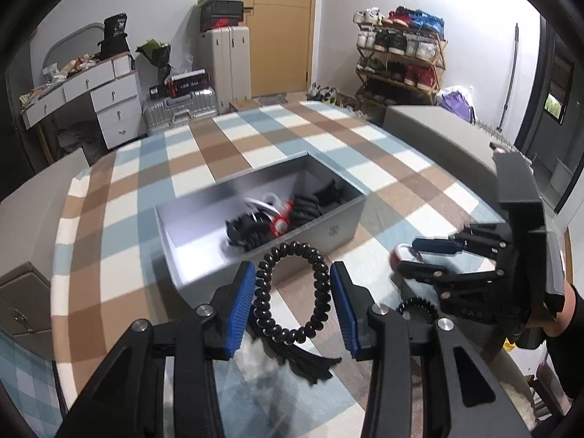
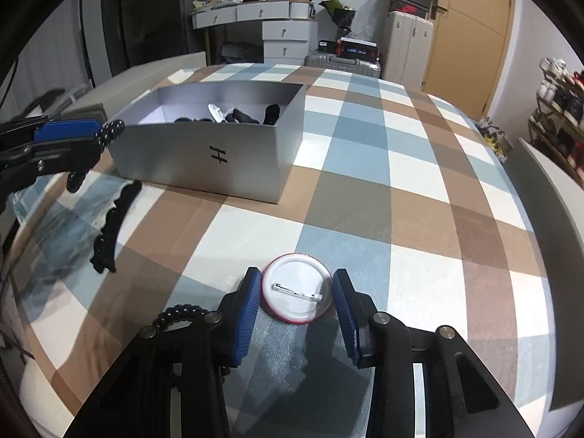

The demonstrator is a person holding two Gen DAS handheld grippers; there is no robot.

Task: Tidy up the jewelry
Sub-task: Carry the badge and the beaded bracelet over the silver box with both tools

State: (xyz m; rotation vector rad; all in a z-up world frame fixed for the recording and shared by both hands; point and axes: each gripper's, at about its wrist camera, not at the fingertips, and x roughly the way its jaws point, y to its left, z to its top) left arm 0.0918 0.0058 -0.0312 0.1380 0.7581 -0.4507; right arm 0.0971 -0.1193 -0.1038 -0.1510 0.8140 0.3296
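My left gripper [image 1: 294,299] is shut on a black spiral hair tie [image 1: 292,292], which it holds above the table, just short of the silver box [image 1: 328,231]. The box holds black hair clips and a red and white badge [image 1: 279,222]. My right gripper [image 2: 297,297] is shut on a round white pin badge with a red rim [image 2: 297,288], pin side up, low over the checked tablecloth. A black claw clip [image 2: 111,226] lies on the cloth under the left gripper [image 2: 78,138]. Another black spiral tie [image 2: 179,314] lies beside the right gripper.
The silver box [image 2: 219,157] stands in the middle of the checked table [image 2: 365,189]. A grey box lid [image 1: 438,135] lies at the table's right. Drawers, suitcases and a shoe rack stand along the far walls.
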